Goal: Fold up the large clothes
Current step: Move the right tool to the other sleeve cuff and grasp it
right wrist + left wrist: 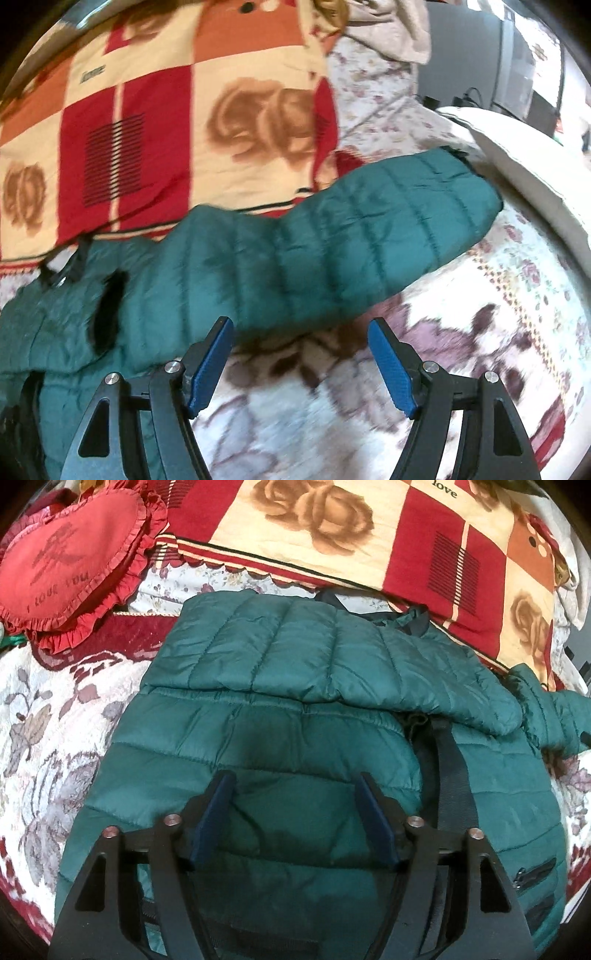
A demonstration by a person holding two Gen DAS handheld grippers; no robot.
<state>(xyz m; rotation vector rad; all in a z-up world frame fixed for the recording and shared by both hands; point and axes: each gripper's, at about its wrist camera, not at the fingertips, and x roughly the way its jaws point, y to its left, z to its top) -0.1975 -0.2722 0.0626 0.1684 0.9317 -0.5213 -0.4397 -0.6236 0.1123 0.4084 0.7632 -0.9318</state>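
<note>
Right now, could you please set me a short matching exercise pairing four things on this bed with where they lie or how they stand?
Things:
1. jacket
2. heart cushion
3. sleeve
4. left gripper

Descriptions:
A. red, frilled, at the far left of the bed
B. stretched out to the right over the floral bedspread
C. jaws open, empty, above the green quilting
D. spread flat, one sleeve already folded across its chest

Pairs: 1-D, 2-A, 3-B, 4-C
</note>
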